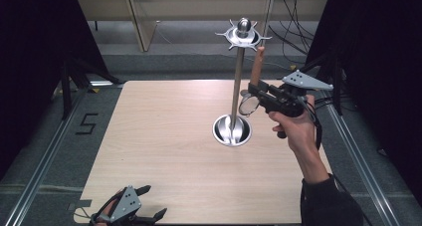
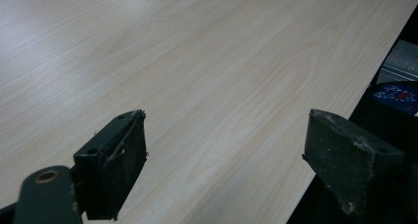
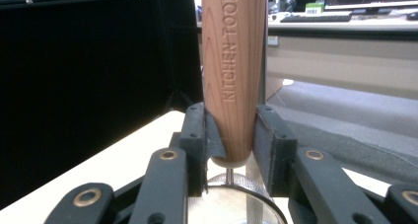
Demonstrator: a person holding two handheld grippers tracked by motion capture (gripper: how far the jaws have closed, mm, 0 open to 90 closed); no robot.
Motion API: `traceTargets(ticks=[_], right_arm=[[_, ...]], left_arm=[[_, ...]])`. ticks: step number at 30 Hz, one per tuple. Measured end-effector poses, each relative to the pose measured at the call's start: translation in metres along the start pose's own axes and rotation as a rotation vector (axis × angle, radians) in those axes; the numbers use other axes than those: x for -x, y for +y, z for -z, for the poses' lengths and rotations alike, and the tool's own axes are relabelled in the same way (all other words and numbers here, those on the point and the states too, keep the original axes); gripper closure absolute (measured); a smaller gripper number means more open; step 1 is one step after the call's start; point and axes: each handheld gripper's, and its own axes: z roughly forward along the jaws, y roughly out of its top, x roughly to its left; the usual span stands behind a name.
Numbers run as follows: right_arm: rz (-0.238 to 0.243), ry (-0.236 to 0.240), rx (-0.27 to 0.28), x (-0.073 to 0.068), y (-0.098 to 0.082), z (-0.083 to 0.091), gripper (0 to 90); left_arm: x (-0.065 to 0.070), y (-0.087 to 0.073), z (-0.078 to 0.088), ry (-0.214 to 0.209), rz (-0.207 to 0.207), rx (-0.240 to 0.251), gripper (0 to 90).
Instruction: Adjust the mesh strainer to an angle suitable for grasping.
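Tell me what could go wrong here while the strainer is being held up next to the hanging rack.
The right tool grips the strainer's wooden handle near its lower end, so the strainer might pivot or slip. Its mesh head hangs close to the rack's pole and could knock it. The hooks are small, so hanging it may miss.

Black two-jaw grippers in a person's hands

The right gripper (image 1: 251, 92), beside the steel stand (image 1: 232, 129), carries a grey three-cornered plate, brass-ringed pivots and a trailing cable; the sleeve (image 1: 328, 203) is dark.
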Motion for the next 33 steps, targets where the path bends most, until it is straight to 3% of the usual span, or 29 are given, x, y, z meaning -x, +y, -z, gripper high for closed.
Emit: traceTargets(ticks=[2, 4, 7, 12, 13, 15, 19, 20, 21, 25, 29, 30, 33], right_arm=[[0.001, -0.007, -0.001, 0.002, 0.002, -0.003, 69.4], [0.002, 0.001, 0.001, 0.004, 0.003, -0.004, 69.3], [0.001, 0.001, -0.006, 0.004, 0.005, -0.006, 69.3], [0.001, 0.011, -0.027, 0.004, 0.007, -0.010, 69.3], [0.007, 0.017, -0.028, 0.003, 0.007, -0.011, 69.3], [0.026, 0.006, -0.041, 0.003, 0.006, -0.012, 69.2], [0.012, 0.012, -0.046, 0.006, 0.004, -0.017, 69.2], [0.013, 0.007, -0.047, 0.005, 0.004, -0.017, 69.2], [0.008, 0.012, -0.049, 0.005, 0.004, -0.018, 69.2], [0.040, 0.009, -0.042, 0.005, 0.003, -0.019, 67.7], [0.034, 0.008, -0.063, 0.005, -0.001, -0.017, 65.6], [0.061, 0.006, -0.059, 0.007, -0.004, -0.012, 64.1], [0.038, 0.012, -0.065, 0.009, -0.007, -0.005, 62.9]], left_arm=[[-0.001, 0.000, 0.001, 0.003, -0.009, -0.012, 15.6], [0.002, 0.000, 0.000, -0.001, 0.025, 0.002, 15.6], [0.002, 0.000, 0.000, -0.002, 0.015, 0.000, 15.6], [0.002, -0.001, -0.002, -0.005, 0.035, -0.010, 15.6], [0.000, -0.001, -0.002, 0.004, 0.012, -0.021, 15.6], [0.003, -0.001, -0.002, -0.005, 0.029, -0.003, 15.6], [0.001, 0.000, 0.000, -0.007, -0.013, -0.002, 15.6], [0.001, 0.000, 0.000, -0.007, -0.007, 0.003, 15.6], [0.003, -0.001, -0.002, -0.009, 0.030, 0.004, 15.6], [0.003, 0.000, -0.001, -0.011, 0.031, 0.001, 15.6], [0.003, -0.001, -0.001, -0.017, 0.037, 0.001, 15.6], [0.002, 0.000, 0.000, -0.007, 0.021, 0.000, 15.6], [0.001, 0.000, 0.000, -0.003, 0.024, 0.010, 15.6]])
